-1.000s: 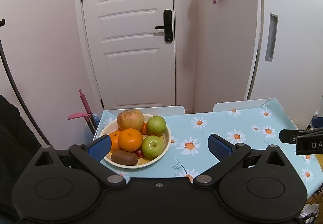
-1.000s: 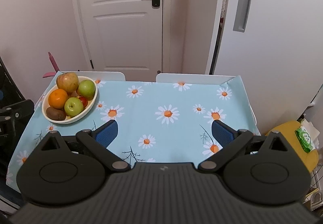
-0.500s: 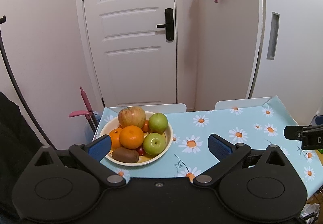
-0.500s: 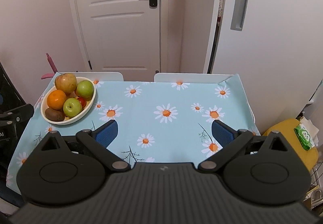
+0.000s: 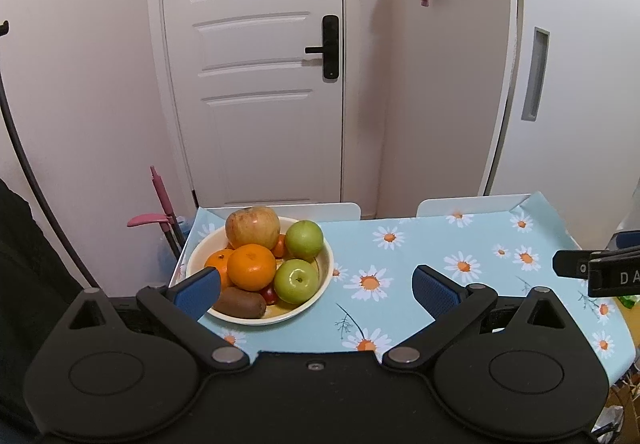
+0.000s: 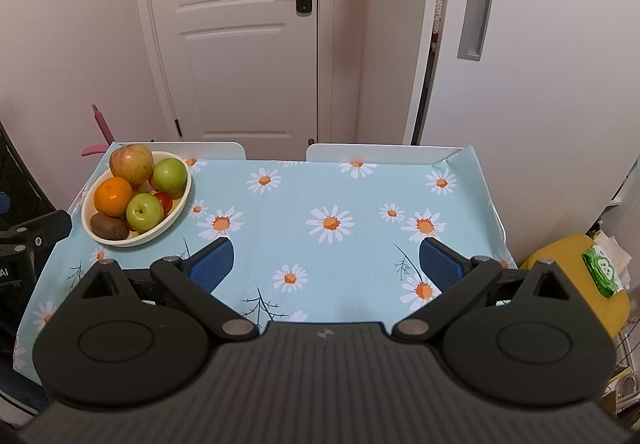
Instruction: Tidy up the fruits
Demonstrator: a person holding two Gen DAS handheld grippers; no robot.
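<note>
Currently heaped in bowl (image 6: 176, 218) at table's (image 6: 360, 196) far-left corner: fruits (image 6: 136, 188); both grippers (image 5: 316, 284) (image 6: 326, 264) spread, empty; stage undeterminable.

Table (image 6: 360, 196) under pale-blue daisy cloth; cream fruit bowl (image 6: 178, 210) at far-left corner, rest of cloth bare.

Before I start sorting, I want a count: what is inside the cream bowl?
The bowl holds a red-yellow apple, two green apples, oranges, a kiwi and something small and red. Whatever lies beneath the pile is covered.
</note>
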